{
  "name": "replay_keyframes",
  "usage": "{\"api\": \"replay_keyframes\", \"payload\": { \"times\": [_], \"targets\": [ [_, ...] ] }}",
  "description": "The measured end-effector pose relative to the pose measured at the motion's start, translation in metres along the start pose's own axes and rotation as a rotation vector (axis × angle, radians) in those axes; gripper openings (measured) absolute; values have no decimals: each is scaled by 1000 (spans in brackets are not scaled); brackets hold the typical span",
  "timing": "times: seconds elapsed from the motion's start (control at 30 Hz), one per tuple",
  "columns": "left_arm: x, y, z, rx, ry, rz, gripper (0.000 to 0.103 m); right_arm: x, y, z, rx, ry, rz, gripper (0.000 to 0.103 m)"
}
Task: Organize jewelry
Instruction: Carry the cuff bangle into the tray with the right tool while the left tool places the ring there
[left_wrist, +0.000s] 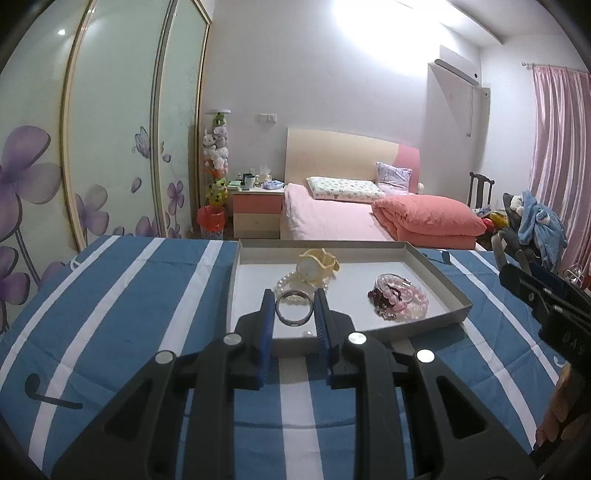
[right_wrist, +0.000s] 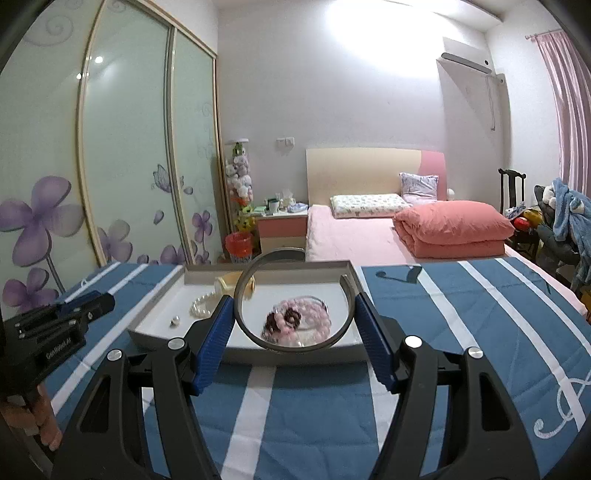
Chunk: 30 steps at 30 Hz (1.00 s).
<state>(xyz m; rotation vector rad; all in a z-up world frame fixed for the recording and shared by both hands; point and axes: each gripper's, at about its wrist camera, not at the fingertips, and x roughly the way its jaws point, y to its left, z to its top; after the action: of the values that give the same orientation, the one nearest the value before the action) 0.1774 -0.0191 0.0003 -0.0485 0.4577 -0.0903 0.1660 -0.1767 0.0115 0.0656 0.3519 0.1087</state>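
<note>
A grey shallow tray lies on the blue striped cloth and holds jewelry. My left gripper is shut on a small silver ring over the tray's near edge. Behind the ring lie a pearl bracelet and a yellow flower-shaped watch. Pink bead bracelets lie at the tray's right. My right gripper is shut on a large open silver bangle, held upright over the tray's near edge. Through the bangle the pink beads show. A small earring lies in the tray.
The blue and white striped cloth covers the work surface. Behind it are a pink bed, a nightstand, a red bin and flowered wardrobe doors. A chair piled with clothes stands at the right.
</note>
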Motion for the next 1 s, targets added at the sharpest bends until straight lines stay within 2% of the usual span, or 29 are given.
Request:
{"api": "replay_keyframes", "payload": {
  "times": [0.6,1.0],
  "targets": [
    [20,-5,25,19,-51,2,22,15,12,27,-35,-110,19,66],
    [57,-11,31,37,-50,4,22,60,15,21,-72,-63,5,66]
  ]
}}
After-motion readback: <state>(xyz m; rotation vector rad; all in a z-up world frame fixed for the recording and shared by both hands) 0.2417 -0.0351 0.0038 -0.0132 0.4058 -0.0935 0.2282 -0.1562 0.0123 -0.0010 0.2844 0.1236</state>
